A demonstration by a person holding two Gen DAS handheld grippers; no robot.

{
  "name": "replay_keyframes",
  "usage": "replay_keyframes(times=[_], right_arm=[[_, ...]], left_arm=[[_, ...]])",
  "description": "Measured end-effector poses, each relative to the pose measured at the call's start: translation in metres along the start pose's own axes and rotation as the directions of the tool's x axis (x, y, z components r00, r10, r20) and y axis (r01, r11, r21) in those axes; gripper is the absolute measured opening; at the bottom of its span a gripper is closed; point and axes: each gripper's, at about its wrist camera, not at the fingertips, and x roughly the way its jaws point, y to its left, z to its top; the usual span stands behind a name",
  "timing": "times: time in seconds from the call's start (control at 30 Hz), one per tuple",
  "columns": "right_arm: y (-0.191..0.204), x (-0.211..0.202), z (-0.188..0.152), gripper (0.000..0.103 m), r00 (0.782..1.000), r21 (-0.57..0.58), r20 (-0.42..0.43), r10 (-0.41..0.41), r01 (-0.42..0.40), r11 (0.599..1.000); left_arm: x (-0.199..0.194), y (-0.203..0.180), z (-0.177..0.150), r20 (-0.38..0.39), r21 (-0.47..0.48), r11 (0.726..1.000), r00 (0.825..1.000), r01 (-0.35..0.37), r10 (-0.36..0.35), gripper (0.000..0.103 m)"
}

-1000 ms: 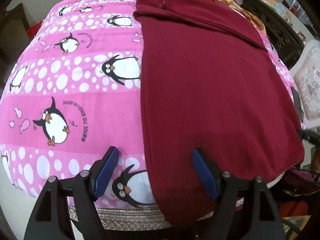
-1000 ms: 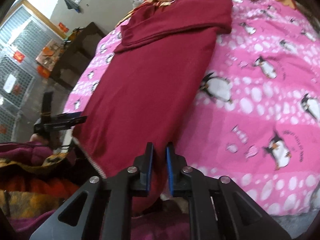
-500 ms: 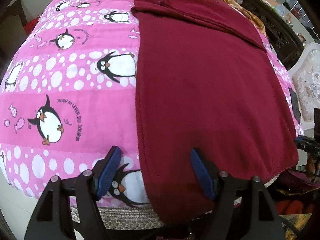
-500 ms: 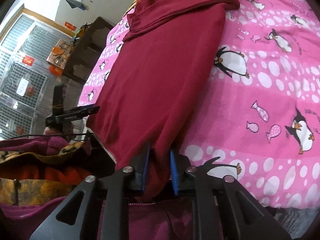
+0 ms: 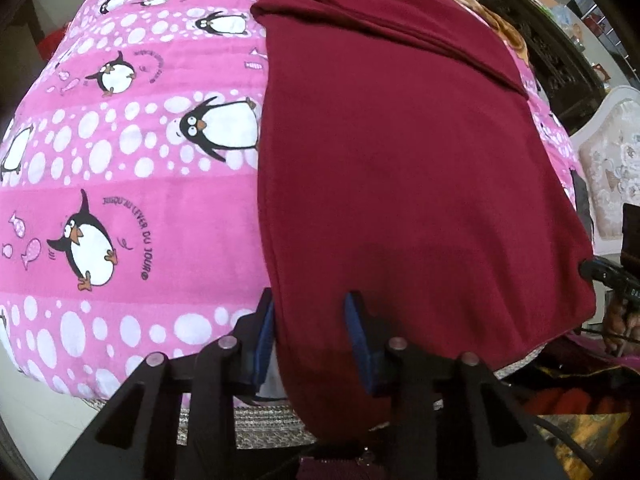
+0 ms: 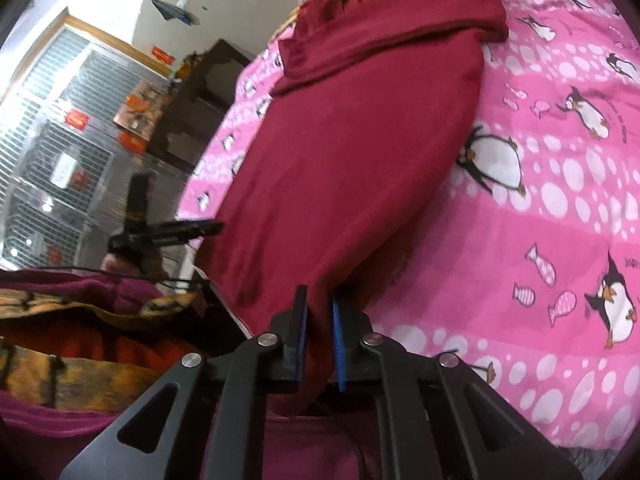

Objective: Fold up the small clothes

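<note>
Here the maroon garment (image 5: 400,168) was soft and limp; your left gripper (image 5: 310,336) was closing over its near hem corner while your right gripper (image 6: 318,338) pinched the opposite corner.

My left wrist camera looks steeply down along my left gripper (image 5: 310,336) at the near edge of the bed (image 5: 120,200), very close, the fingers filling the bottom of the frame. My right wrist camera looks along my right gripper (image 6: 319,334) at a shallower slant, so a barred window (image 6: 52,128) shows in its upper left. Both views share the maroon garment (image 5: 400,160) and the pink penguin cover. My left gripper (image 6: 168,230) also appears at the middle left of the right view.
</note>
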Motion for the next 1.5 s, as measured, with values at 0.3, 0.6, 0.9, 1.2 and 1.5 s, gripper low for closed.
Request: replay_keyframes(times=[0.3,0.6,0.9,1.2,1.5], right_arm=[[-0.005,0.018,-0.009,0.02,0.999,0.023,-0.046,0.019,-0.018,1.0],[0.004,-0.021,0.017,0.01,0.992,-0.018,0.124,0.022,-0.02,1.0],[-0.001,-0.047,0.041,0.01,0.965,-0.001,0.254,-0.071,0.074,0.997],[-0.007,-0.055,0.056,0.009,0.941,0.053,0.314,-0.128,0.118,0.992],[-0.017,-0.057,0.072,0.009,0.912,0.131,0.374,-0.171,0.131,0.983]], left_arm=[[0.002,-0.009,0.009,-0.005,0.012,1.0,1.0,0.003,-0.003,0.011],[-0.025,-0.015,0.033,0.127,0.018,1.0,0.992,0.025,-0.027,0.008],[-0.048,-0.012,0.055,0.263,0.012,1.0,0.965,0.003,-0.006,0.008],[-0.053,-0.002,0.068,0.323,-0.037,0.999,0.946,0.019,-0.006,0.008],[-0.057,0.0,0.092,0.374,-0.066,0.998,0.928,0.02,0.006,0.008]])
